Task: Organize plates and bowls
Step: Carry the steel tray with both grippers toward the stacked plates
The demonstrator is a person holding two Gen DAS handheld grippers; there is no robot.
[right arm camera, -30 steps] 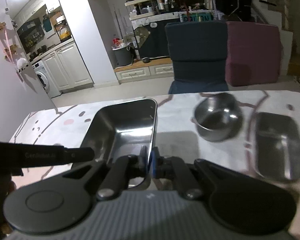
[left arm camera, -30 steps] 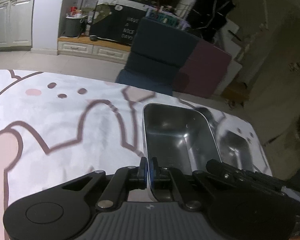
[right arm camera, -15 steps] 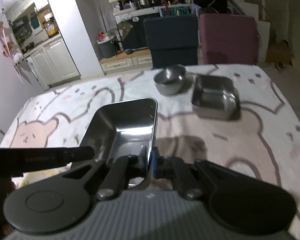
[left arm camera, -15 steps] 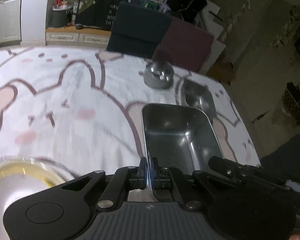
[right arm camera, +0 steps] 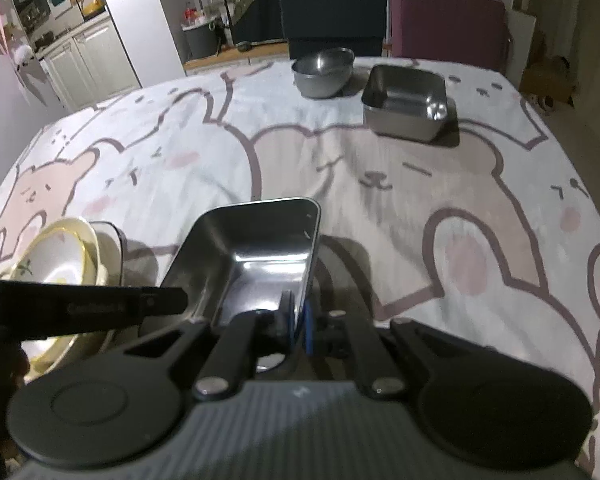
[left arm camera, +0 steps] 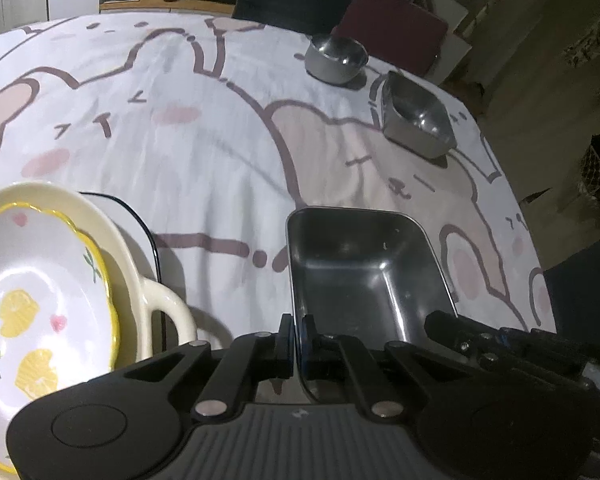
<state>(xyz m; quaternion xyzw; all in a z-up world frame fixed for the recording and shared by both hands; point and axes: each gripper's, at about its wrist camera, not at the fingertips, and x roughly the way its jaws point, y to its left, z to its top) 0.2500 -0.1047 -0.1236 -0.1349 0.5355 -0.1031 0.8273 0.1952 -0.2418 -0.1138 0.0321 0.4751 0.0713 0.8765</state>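
Both claws pinch the same steel tray (left arm camera: 364, 276) and hold it up over the table (left arm camera: 220, 152). The left claw (left arm camera: 298, 340) is shut tight on the tray's left wall, and the right claw (right arm camera: 298, 322) is shut tight on its right wall. Just left of the tray sits a stack of plates (left arm camera: 40, 280) with yellow fruit on top. Far across the bear cloth stand a small square tin (right arm camera: 406, 102) and a round steel bowl (right arm camera: 323, 72), side by side.

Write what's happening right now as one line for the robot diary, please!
left gripper: shut on steel tray rim | right gripper: shut on opposite rim | tray: held above tablecloth | beside: stacked ceramic dishes
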